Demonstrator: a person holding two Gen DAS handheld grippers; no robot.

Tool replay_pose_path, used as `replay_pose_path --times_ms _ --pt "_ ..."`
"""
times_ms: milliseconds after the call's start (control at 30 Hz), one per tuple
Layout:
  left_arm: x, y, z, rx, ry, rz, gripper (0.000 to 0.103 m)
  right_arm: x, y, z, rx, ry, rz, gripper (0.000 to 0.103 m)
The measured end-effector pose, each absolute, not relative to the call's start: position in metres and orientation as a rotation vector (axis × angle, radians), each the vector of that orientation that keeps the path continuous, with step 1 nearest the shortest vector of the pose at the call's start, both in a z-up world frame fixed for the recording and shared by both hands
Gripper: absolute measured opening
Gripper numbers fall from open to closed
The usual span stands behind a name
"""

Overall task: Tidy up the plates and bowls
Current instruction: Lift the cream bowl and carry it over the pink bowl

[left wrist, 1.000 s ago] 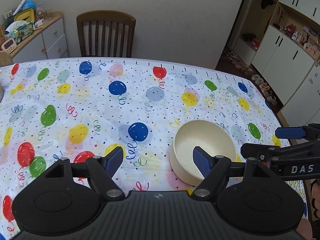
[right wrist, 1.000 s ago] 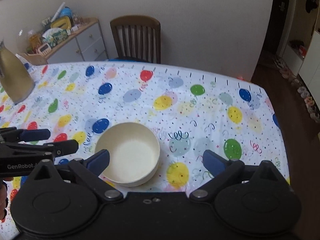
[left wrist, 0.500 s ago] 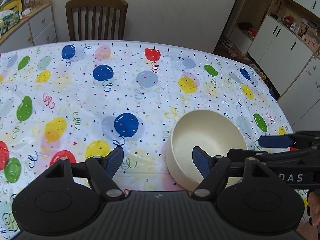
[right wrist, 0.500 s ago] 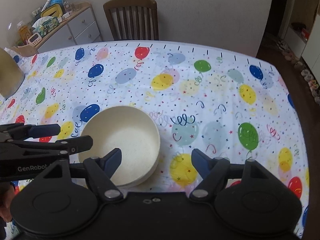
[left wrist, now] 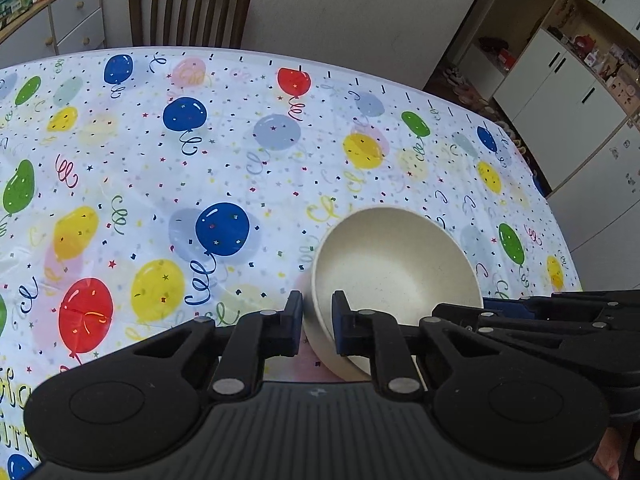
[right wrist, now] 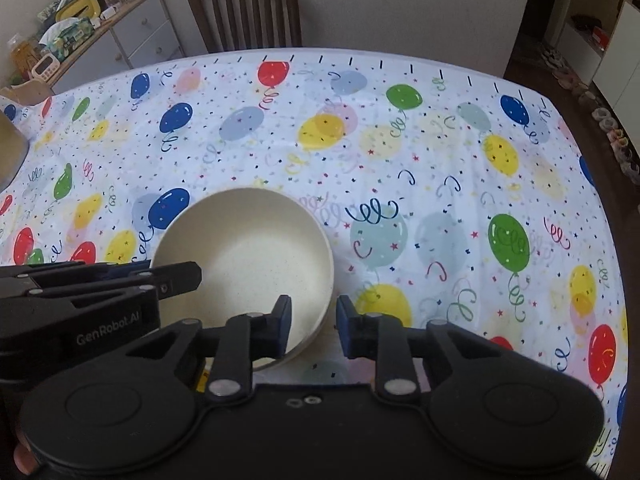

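While the cream bowl (left wrist: 396, 268) sat near the counter's (left wrist: 248, 168) right edge, the left tongs (left wrist: 317, 316) and right tongs (right wrist: 312, 322), having just been closing, each pinched opposite near sections of its rim.

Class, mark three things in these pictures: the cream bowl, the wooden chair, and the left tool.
cream bowl (left wrist: 396, 268), left wrist view, inner wall.
wooden chair (right wrist: 244, 4), right wrist view, back slats.
left tool (left wrist: 317, 312), left wrist view, midway between its fingertips, which clamp the bowl's rim.
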State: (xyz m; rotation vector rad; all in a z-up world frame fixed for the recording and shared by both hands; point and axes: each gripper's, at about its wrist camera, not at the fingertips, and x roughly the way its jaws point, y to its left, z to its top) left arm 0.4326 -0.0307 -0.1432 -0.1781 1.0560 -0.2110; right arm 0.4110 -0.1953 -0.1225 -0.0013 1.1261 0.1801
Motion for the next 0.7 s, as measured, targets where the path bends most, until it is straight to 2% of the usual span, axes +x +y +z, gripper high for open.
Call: replay_pose_path --times_ms 333,700 --pt "0.439 -0.032 -0.14 -0.176 1.11 -0.186 0.012 0.422 -0.191 -0.12 0.022 1.221 0.111 0.01" --pt "0.418 -0.033 -0.121 -0.17 1.112 -0.192 0.012 0.409 -0.192 -0.106 0.028 1.233 0.087 0.008"
